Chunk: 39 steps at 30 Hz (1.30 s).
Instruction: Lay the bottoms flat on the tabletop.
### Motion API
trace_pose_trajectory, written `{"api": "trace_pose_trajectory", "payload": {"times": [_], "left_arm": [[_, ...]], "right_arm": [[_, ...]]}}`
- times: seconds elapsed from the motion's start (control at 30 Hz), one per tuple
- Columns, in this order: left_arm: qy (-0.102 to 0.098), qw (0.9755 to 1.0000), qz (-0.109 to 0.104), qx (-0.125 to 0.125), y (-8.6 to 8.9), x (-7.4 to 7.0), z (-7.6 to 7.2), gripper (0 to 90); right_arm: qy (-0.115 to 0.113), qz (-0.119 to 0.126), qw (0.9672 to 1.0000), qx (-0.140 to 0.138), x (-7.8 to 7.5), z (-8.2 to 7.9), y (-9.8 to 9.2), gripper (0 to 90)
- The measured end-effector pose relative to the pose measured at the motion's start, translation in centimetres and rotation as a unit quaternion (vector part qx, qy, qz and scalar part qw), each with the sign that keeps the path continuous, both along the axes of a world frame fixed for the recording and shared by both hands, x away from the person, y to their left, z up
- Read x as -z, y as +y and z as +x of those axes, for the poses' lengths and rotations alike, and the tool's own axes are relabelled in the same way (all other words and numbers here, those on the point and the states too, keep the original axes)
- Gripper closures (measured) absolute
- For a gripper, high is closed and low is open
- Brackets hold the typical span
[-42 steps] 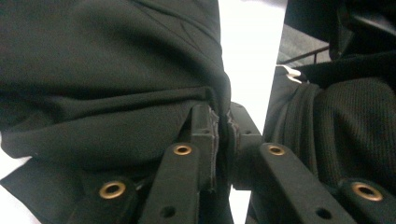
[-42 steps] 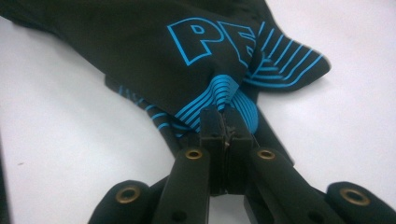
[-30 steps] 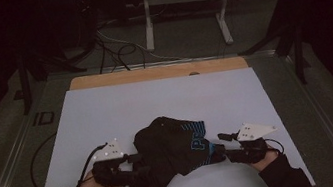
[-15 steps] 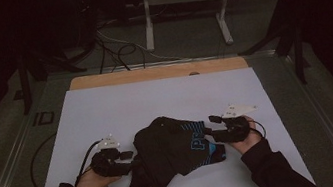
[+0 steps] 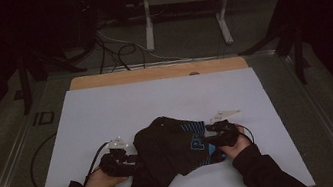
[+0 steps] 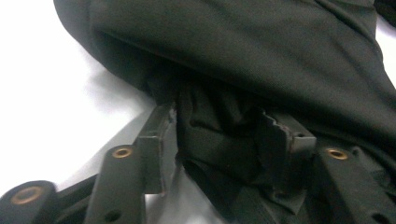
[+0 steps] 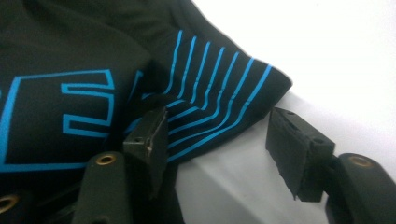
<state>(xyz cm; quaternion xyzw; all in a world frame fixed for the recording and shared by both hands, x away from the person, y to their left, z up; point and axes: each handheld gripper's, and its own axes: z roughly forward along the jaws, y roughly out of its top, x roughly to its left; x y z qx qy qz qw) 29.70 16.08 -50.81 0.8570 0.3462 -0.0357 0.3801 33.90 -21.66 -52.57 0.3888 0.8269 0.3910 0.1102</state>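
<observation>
Garment (image 5: 174, 153), black w/ blue print, lies bunched at 6 o'clock on the white table (image 5: 107, 113), between our two hands. Vs. a second ago both hands sit lower and closer in on the cloth, and the heap looks more gathered toward the middle.

Left gripper (image 5: 117, 161) is at the cloth's 9 o'clock edge. Its jaws have just been closing; in the left gripper view a thick fold of the black fabric (image 6: 224, 140) sits between them at roughly half gap, and the pads look to be pressing on it, so we read that as a grip on the bunched edge.

Right gripper (image 5: 222, 135) is at the 3 o'clock edge. Its jaws have just been opening; in the right gripper view they stand apart, one pad over the blue-striped corner (image 7: 219, 93), the other over bare table, nothing pinched (looks like a let-go or a re-aim, we can't tell which).

Our judgement: one side is secured, the other needs a fresh bite on that striped corner before any spreading or folding goes on.

Containers: none on the table, so nothing holds the garment but the tabletop.
</observation>
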Motion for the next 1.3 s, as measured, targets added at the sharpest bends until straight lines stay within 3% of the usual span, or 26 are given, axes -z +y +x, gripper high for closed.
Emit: {"api": "trace_pose_trajectory", "payload": {"times": [0.07, 0.17, 0.3, 0.43, 0.5, 0.73, 0.8, 0.87, 0.97, 1.03, 1.2, 1.3], "left_arm": [[0.000, 1.0000, -0.001, -0.001, -0.1, 0.0, 0.0, 63.2], [0.000, 1.0000, -0.002, 0.003, -0.1, 0.0, 0.0, 81.0], [-0.009, 1.0000, 0.001, 0.002, -0.1, -0.1, -0.1, 85.4], [-0.010, 0.9999, 0.000, 0.000, -0.1, -0.2, -0.2, 86.6], [-0.013, 0.9999, -0.002, -0.005, 0.0, -0.4, -0.2, 87.0], [-0.027, 0.9992, -0.010, -0.028, 1.0, -1.5, -0.3, 87.5], [-0.018, 0.9993, -0.017, -0.028, 1.3, -1.6, -0.2, 87.4], [-0.040, 0.9986, -0.003, -0.033, 1.3, -1.9, -0.6, 87.5], [-0.045, 0.9983, -0.006, -0.038, 1.7, -2.6, -1.0, 87.5], [-0.050, 0.9974, -0.011, -0.051, 2.5, -3.3, -1.3, 87.4], [-0.062, 0.9946, -0.013, -0.082, 4.8, -4.9, -2.4, 87.4], [-0.058, 0.9937, -0.005, -0.096, 6.0, -4.7, -2.9, 87.4]], "right_arm": [[-0.003, -0.005, 1.0000, 0.001, 0.0, -0.2, 0.3, 44.3], [-0.012, -0.026, 0.9996, 0.002, -0.2, -0.3, 0.4, 58.1], [-0.010, -0.036, 0.9993, 0.010, -0.3, -0.5, 0.5, 70.2], [-0.014, -0.036, 0.9992, 0.002, -0.3, -0.8, 1.0, 89.2], [-0.023, -0.047, 0.9986, -0.001, -0.4, -1.0, 1.2, 90.0], [-0.042, -0.030, 0.9985, 0.020, -1.9, -1.1, 0.1, 90.0], [-0.051, -0.032, 0.9979, 0.022, -2.3, -1.1, -0.3, 90.0], [-0.051, -0.026, 0.9979, 0.029, -2.5, -1.1, -0.4, 90.0], [-0.068, -0.042, 0.9964, 0.028, -2.8, -1.4, -0.4, 90.0], [-0.076, -0.065, 0.9941, 0.044, -3.1, -1.4, -0.5, 90.0], [-0.079, -0.050, 0.9928, 0.075, -3.7, -1.1, -2.6, 90.0], [-0.076, -0.048, 0.9922, 0.086, -3.7, -1.0, -3.9, 90.0]]}}
